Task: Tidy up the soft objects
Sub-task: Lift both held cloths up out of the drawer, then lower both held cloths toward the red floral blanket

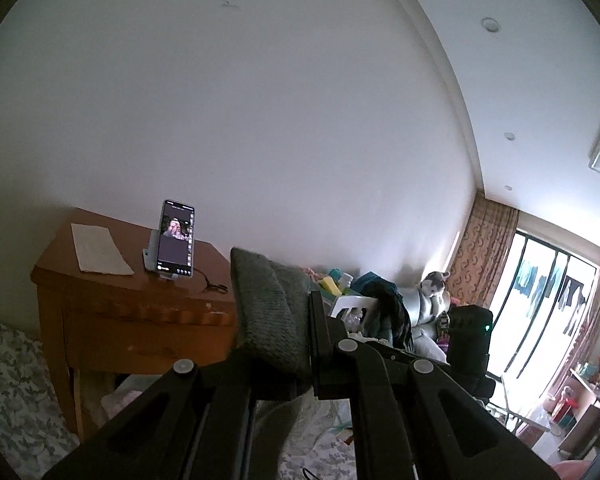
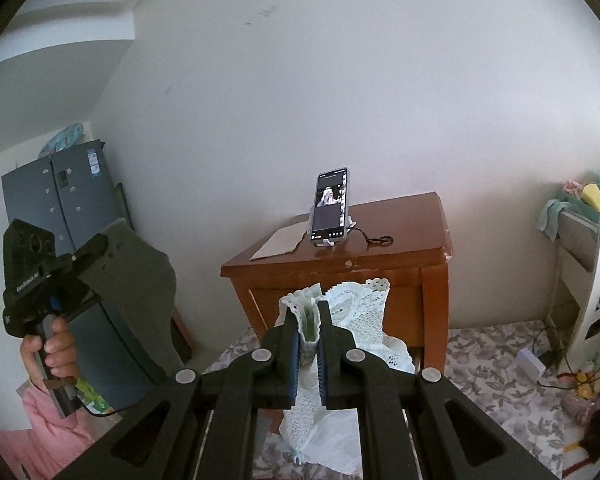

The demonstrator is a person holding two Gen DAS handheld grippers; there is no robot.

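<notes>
I have both soft pieces in the air, so I judge the task mid-way: two items picked up, neither set down, and no tidy stack or destination visible yet. My left gripper (image 1: pixel 296 320) has its jaws clamped down on a dark grey knitted cloth (image 1: pixel 270 304), which stands up between them and, from the right wrist view, hangs as a broad flap (image 2: pixel 140 300) below the tool. My right gripper (image 2: pixel 309 344) has its jaws nearly closed on a gathered edge of a white lace cloth (image 2: pixel 356 312); the rest of it droops beneath the jaws towards the floor. The two cloths are well apart, each held clear of any surface.

More remains, I think: a heap of clothes and a grey plush toy (image 1: pixel 432 288) sit further off on the right side of the room, unsorted.

Behind the cloths stands a wooden bench (image 2: pixel 400 256) against a white wall. A phone (image 2: pixel 330 206) on a stand sits near its middle with the screen lit, a sheet of paper (image 1: pixel 100 248) lies towards its left edge, and a thin cord trails by the phone. A floral-patterned covering (image 2: pixel 492 360) spreads below, a dark blue refrigerator (image 2: pixel 60 208) stands at the left, and curtained glass doors (image 1: pixel 548 280) brighten the far right
</notes>
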